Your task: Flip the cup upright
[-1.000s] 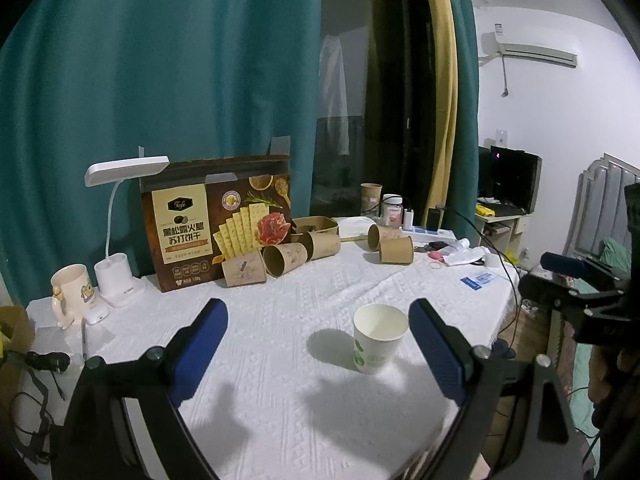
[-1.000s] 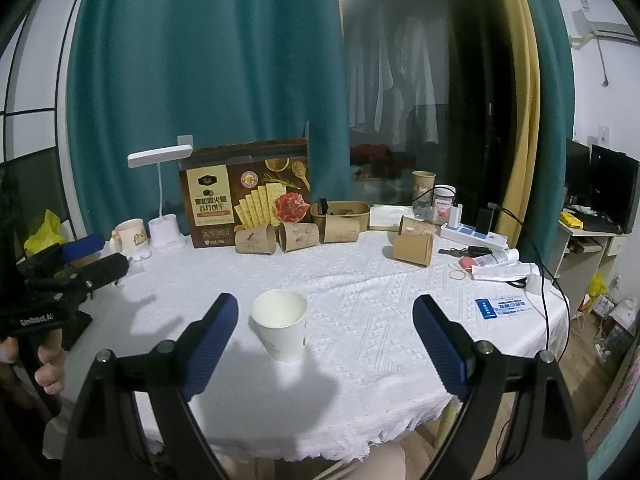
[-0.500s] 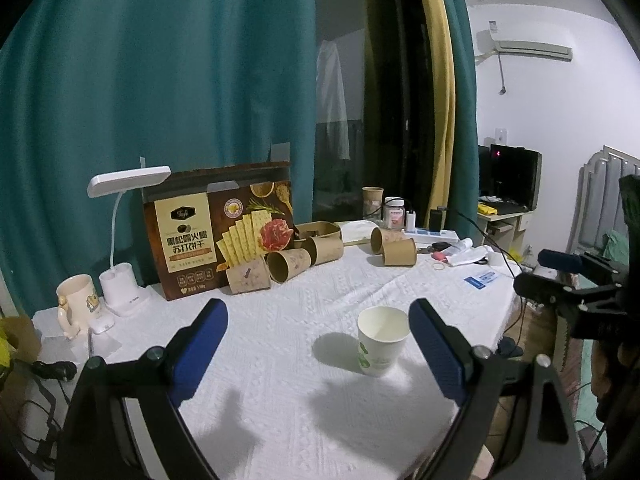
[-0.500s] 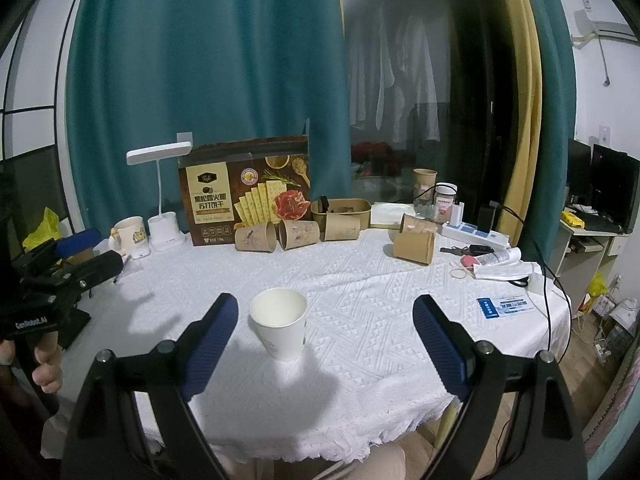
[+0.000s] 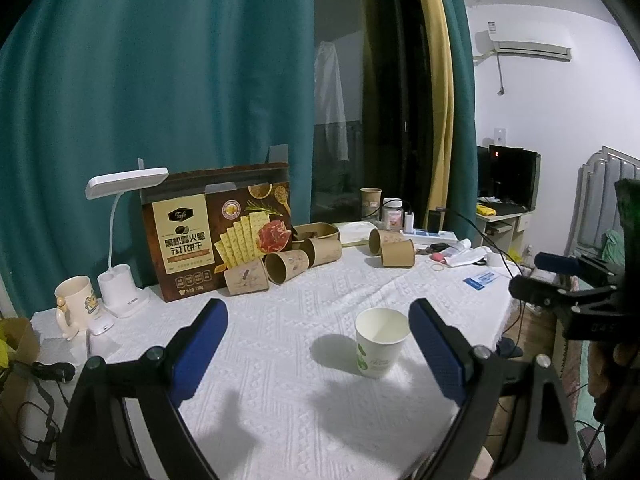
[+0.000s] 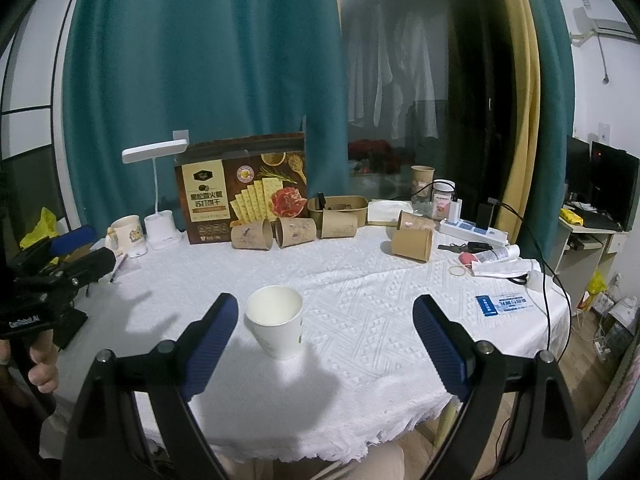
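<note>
The white paper cup with a green printed motif (image 5: 381, 342) stood upright, mouth up, on the round surface covered by a white textured cloth (image 5: 280, 360). It sat right of centre in the lower half of the left wrist view and left of centre in the right wrist view (image 6: 276, 330). With its base flat on the cloth and nothing touching it, the flip looked finished, though that is a judgement from its pose alone.

The left gripper (image 5: 318, 344) was spread wide with nothing between its blue-padded fingers (image 5: 202, 342); the cup showed just inside the right-hand finger, clear of both. The right gripper (image 6: 326, 340) was equally wide and empty, the cup just beside its left-hand finger (image 6: 210, 336) without contact. Holding both this far apart probably served to keep them off a light cup that a small nudge could tip.

Each gripper also appeared at the far edge of the other's view (the left one at the middle left of the right wrist view), suggesting they flanked the cup from opposite sides.

Along the upper part of the surface, several brown paper cups (image 6: 296, 232) lay on their sides before a brown cracker box with yellow label (image 6: 240, 188), well apart from the white cup. A white desk lamp (image 5: 120, 240) and cream mug (image 5: 74, 300) stood at the left.
</note>
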`<action>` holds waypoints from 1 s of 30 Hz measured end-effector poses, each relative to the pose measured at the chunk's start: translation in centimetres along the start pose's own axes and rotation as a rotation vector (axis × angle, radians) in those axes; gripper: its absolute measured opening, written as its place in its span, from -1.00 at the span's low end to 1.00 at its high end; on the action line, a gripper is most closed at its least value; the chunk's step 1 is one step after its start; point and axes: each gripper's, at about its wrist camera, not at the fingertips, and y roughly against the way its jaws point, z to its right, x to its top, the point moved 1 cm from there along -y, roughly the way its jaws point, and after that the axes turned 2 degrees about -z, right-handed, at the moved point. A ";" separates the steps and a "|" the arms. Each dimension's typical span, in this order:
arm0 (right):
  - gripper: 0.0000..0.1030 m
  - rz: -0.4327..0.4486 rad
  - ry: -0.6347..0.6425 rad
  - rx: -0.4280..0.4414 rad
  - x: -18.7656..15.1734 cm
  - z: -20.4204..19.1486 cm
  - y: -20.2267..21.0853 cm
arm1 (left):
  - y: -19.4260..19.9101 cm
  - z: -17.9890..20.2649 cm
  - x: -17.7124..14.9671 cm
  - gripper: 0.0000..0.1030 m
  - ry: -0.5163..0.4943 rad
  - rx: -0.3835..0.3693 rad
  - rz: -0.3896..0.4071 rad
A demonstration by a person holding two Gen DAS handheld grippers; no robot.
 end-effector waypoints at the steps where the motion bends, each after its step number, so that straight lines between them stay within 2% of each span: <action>1: 0.70 -0.001 0.000 0.000 0.0 0.0 0.0 | 0.0 0.0 0.0 0.79 0.000 0.000 0.001; 30: 0.70 -0.004 0.000 0.000 0.0 0.1 -0.2 | 0.0 0.3 -0.1 0.79 0.001 0.000 0.002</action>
